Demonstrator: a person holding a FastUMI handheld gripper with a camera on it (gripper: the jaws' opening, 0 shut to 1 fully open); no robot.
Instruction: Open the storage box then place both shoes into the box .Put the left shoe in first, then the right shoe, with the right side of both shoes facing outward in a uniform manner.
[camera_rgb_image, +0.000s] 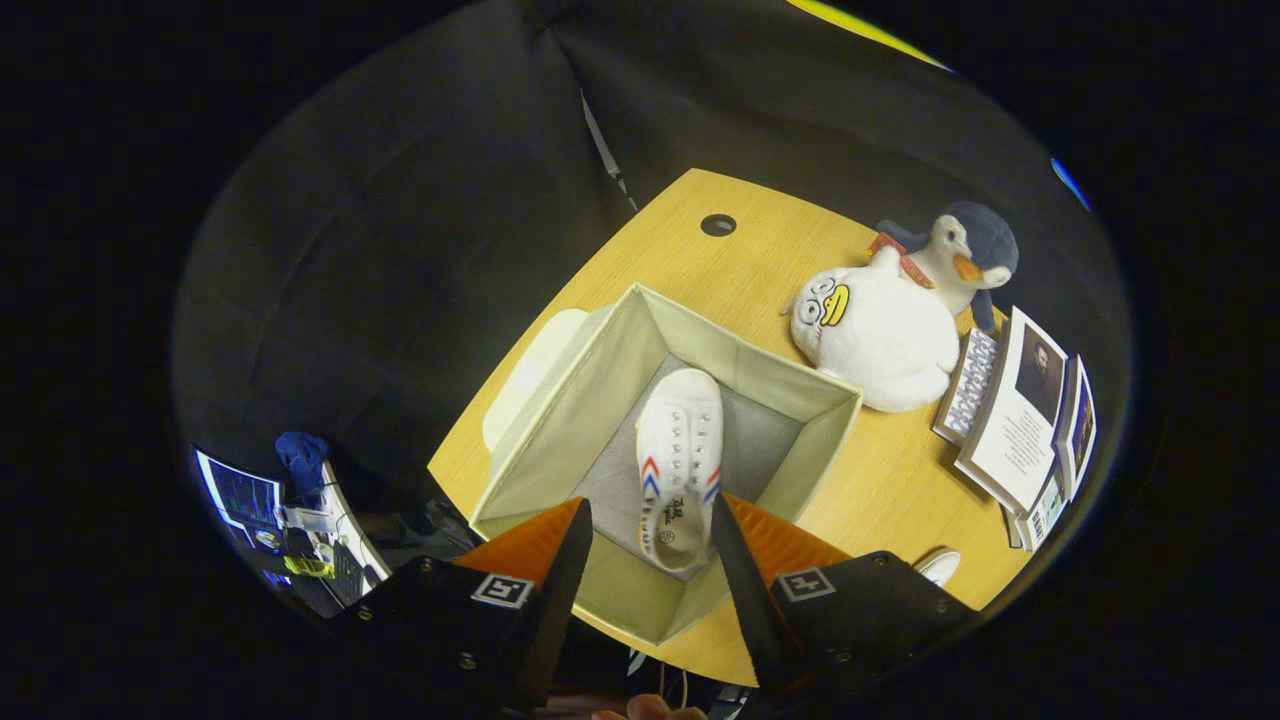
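The beige fabric storage box (600, 390) stands open on the wooden table (700, 260), seen from above. Its pale lid (525, 380) lies against the box's far-left side. One white canvas shoe (680, 450) with red and blue chevrons lies on the grey box floor, toe pointing away from me and its insole showing at the heel. My gripper (650, 503) hovers above the box, open, with the shoe's heel showing below in the gap between the fingers. A small white rounded shape (940, 566), possibly the other shoe, peeks out on the table beyond the right finger.
Right of the box sit a white plush toy (880, 340) and a penguin plush (965, 255). Further right stand upright booklets and cards (1020, 420). A round cable hole (718, 224) marks the table's far end. Screens and gear (270, 510) stand off the table's left side.
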